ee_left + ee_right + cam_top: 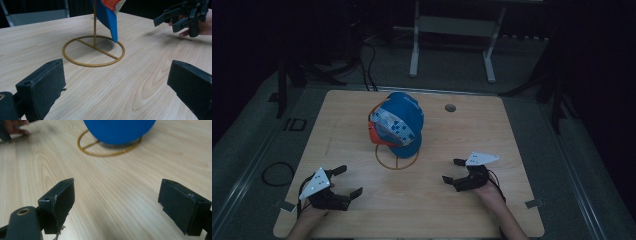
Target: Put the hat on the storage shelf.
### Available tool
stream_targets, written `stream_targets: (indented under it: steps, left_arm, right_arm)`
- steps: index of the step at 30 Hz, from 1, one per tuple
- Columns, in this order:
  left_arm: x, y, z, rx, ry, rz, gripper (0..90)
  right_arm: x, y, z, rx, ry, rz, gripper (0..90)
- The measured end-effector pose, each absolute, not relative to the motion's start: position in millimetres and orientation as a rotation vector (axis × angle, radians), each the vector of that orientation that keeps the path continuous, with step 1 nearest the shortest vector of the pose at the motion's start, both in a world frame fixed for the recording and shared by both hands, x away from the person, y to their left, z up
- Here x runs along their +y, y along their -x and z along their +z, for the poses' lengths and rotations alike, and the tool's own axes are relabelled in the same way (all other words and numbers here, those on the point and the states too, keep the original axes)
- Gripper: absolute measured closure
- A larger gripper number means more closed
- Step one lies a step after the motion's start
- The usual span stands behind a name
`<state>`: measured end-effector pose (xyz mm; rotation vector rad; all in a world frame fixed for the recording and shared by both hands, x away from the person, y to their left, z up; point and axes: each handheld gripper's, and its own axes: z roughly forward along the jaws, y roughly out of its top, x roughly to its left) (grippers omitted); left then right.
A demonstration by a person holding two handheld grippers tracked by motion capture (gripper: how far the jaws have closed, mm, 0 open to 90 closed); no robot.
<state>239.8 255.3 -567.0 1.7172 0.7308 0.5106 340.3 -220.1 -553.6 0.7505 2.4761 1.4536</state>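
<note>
My left gripper [345, 182] sat at the near-left part of the wooden table [492, 130], jaws spread wide, nothing betw. them. From the left gripper view both black jaws framed bare tabletop; pads were well apart, no contact w/ any item. The grey three-cornered plate [314, 183] topped that gripper, tilted.

Centre of table: a blue baseball cap [398, 121] w/ white-patterned side panel and orange underside hung on a thin gold wire stand [397, 161]. Stand had a ring base w/ a crossbar and an upright rod; ring lay flat on the table. Cap's brim pointed down toward the ring's rim, per left gripper view [110, 21]. Cap was well apart from both grippers.

A small dark round hole [450, 107] was in the table, far side, right of the cap.

My right gripper [452, 171] sat at near-right, jaws also wide open, empty. Right gripper view confirmed: jaws apart over bare wood, cap's blue crown [119, 131] ahead, over the ring.

Beyond the table: floor cables and a white frame's legs [414, 50], dim.
</note>
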Motion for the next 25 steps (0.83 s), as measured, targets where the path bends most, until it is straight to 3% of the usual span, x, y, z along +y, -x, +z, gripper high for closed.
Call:
stream_targets:
  steps: [25]
  left_arm:
    - [257.5, -239.8, -568.4, 0.736, -1.723, 0.510, 1.9]
  right_arm:
    - [-269.7, -319.8, -560.5, 2.431, -0.808, 1.373, 13.9]
